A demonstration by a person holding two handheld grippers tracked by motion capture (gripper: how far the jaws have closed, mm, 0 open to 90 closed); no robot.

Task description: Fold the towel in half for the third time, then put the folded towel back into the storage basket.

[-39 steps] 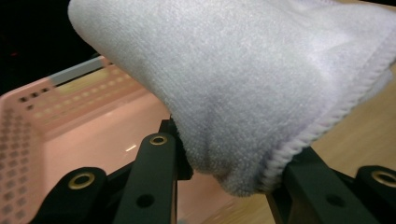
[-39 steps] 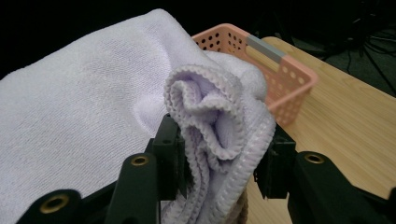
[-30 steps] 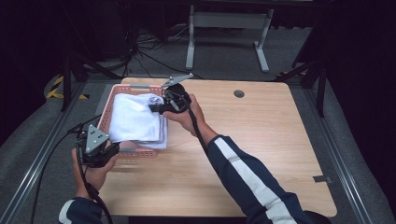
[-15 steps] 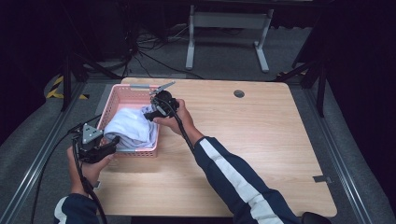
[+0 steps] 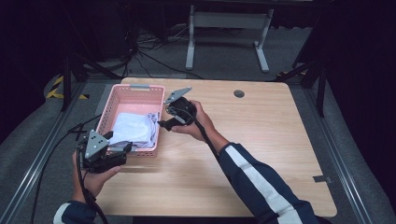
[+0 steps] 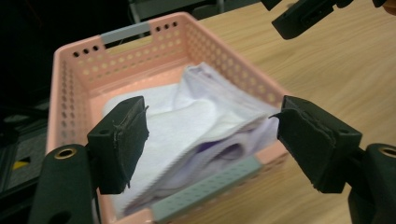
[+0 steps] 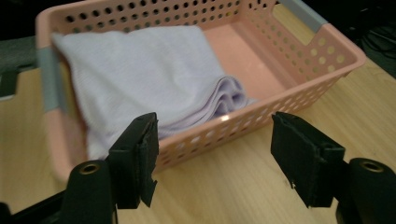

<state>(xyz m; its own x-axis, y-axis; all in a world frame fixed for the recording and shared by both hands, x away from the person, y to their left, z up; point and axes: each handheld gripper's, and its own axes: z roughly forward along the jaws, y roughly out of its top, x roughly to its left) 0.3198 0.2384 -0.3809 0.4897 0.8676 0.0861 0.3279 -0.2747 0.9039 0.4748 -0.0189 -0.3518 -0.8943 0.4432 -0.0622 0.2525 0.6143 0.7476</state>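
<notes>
A pink perforated basket [image 5: 106, 109] with grey handles stands at the table's left side. A folded pale lilac cloth [image 5: 134, 129] lies inside it, bunched toward the near end. My left gripper [image 5: 122, 150] sits at the basket's near end. Its jaws have just been opening and stand wide; in the left gripper view [image 6: 210, 135] the cloth [image 6: 196, 126] shows in the gap, untouched by the pads. My right gripper [image 5: 164, 123] hovers just right of the basket's right wall. Its jaws have also just been opening, with nothing between them [image 7: 215, 140]; the basket [image 7: 261, 116] and cloth [image 7: 140, 70] lie beyond.
The wooden table [image 5: 261, 154] stretches to the right, with a round cable hole [image 5: 239, 93] near its far edge. A white metal stand [image 5: 224, 37] and cables lie on the floor behind. Metal rails run along both table sides.
The cloth, held up over the basket a second ago, now lies in it, let go. Both grippers have opened and drawn back, the right one off to the basket's right.
</notes>
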